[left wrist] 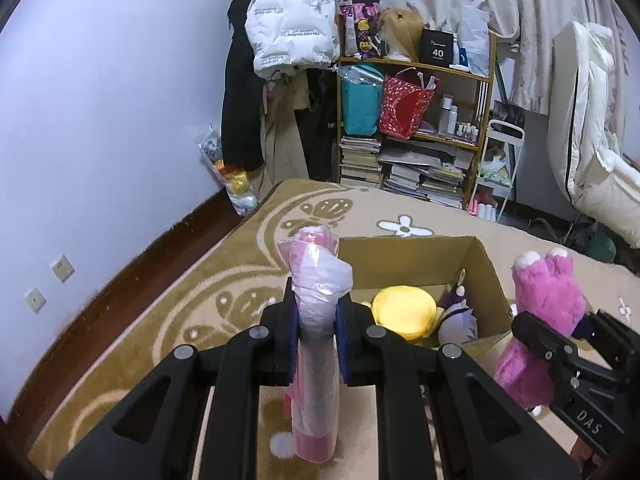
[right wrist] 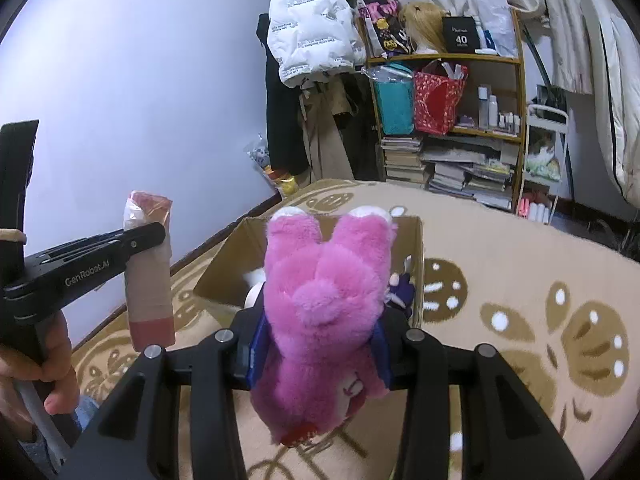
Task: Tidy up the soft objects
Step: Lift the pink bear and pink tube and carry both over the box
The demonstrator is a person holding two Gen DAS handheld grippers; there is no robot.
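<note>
My left gripper (left wrist: pixel 317 312) is shut on a pink soft bundle wrapped in clear plastic (left wrist: pixel 316 344), held upright above the rug; it also shows in the right wrist view (right wrist: pixel 150 276). My right gripper (right wrist: pixel 320 344) is shut on a pink plush toy (right wrist: pixel 324 312), held feet-up in front of the open cardboard box (right wrist: pixel 416 248). The toy also shows in the left wrist view (left wrist: pixel 540 312). The box (left wrist: pixel 488 276) holds a yellow plush (left wrist: pixel 404 312) and a purple plush (left wrist: pixel 458 324).
A beige patterned rug (left wrist: pixel 224 280) covers the floor. A cluttered wooden shelf (left wrist: pixel 416 120) with books and bags stands behind, with hanging coats (left wrist: pixel 288 40) to its left and folded white bedding (left wrist: pixel 588 120) at right. A plastic bag of toys (left wrist: pixel 232 176) leans against the wall.
</note>
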